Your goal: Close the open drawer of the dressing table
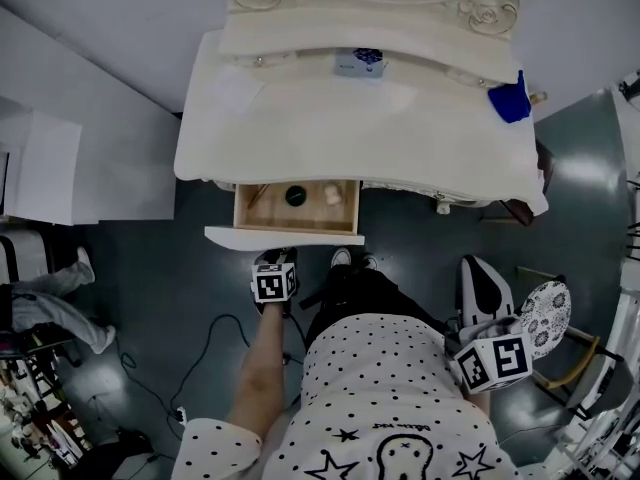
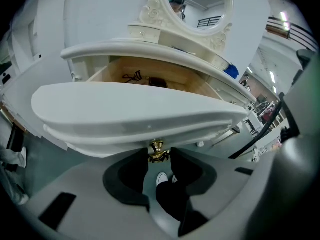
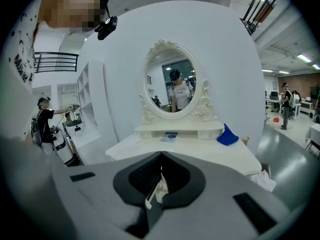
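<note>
Straddling brass knob (image 2: 158, 150) with left tool (image 2: 159, 156) released. Risks glancing off mid-push, skewing and jamming drawer (image 2: 140, 109) just above.

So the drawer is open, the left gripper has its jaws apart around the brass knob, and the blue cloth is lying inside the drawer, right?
Not quite. The head view shows the blue cloth on the table top, toward its right side, not in the drawer. The drawer is open, and the left gripper has its jaws apart around the brass knob.
</note>
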Available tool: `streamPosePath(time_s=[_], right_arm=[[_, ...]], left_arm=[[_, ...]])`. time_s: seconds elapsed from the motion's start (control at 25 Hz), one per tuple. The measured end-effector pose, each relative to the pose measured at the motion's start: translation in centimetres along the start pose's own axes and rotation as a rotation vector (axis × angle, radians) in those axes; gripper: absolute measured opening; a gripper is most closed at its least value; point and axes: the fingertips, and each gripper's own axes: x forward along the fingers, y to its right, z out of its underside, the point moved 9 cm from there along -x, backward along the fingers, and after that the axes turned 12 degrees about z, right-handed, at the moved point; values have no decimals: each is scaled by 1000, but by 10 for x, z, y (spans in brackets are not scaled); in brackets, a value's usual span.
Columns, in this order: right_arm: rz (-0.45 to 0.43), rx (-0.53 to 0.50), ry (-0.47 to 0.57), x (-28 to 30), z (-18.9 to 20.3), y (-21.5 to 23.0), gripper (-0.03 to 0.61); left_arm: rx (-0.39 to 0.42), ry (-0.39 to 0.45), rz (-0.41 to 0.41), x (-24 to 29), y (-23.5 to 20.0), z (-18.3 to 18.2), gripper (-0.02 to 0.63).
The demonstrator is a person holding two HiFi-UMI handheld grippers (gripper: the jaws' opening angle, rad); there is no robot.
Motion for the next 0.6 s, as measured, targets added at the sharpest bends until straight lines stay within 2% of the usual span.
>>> streamPosePath(time_s=[0.6], right_arm=[[65,27,4,-5,1,-1,9]], left_arm=[[41,0,27,17,-9,-36,150]])
